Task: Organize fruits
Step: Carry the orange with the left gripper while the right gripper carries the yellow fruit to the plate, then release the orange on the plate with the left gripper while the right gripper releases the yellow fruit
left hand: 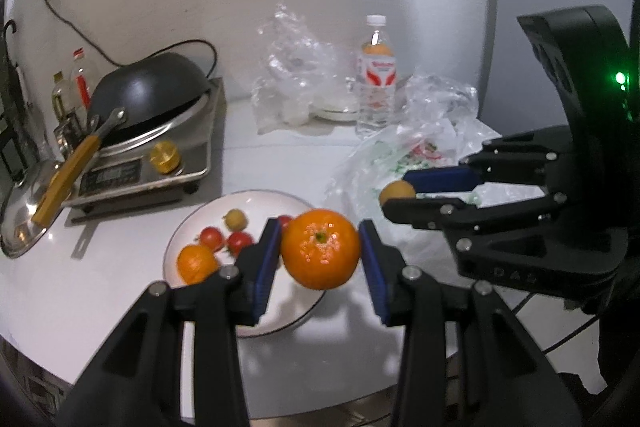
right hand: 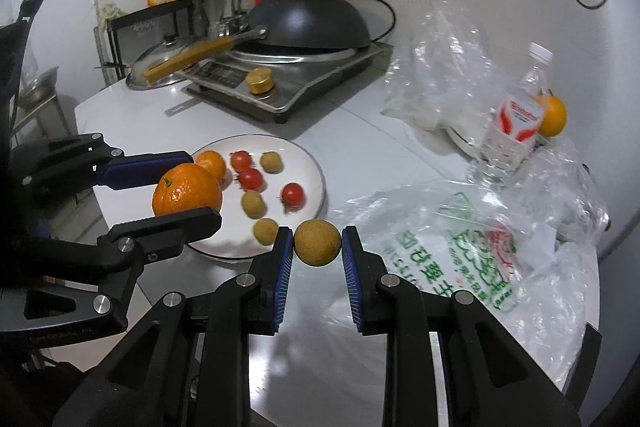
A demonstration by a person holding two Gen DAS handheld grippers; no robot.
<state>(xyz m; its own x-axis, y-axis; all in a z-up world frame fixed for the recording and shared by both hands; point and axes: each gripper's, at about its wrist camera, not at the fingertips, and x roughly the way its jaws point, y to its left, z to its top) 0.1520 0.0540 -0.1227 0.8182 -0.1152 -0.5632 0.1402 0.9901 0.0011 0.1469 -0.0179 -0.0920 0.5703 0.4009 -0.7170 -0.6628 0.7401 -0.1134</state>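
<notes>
Between my left claw's (left hand: 320, 254) blue pads sits a big orange (left hand: 320, 254), squeezed tight above the white plate (right hand: 312, 163). My right claw (right hand: 317, 242) pinches a small brown longan (right hand: 317, 242) beside the plate's rim. Cherry tomatoes (right hand: 251, 179), longans and another orange lie there. Crinkly plastic bags (right hand: 472, 239), a water bottle (right hand: 514, 123) and a black wok (right hand: 308, 23) stand behind.

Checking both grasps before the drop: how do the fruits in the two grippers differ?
The left gripper holds an orange: big, bright, glossy, with a green stem dimple. The right gripper holds a brown fruit: much smaller, dull tan and matte. The orange spreads its jaws wider; the brown fruit sits in a narrow grip. Both are round, pinched between blue pads, near the plate.
</notes>
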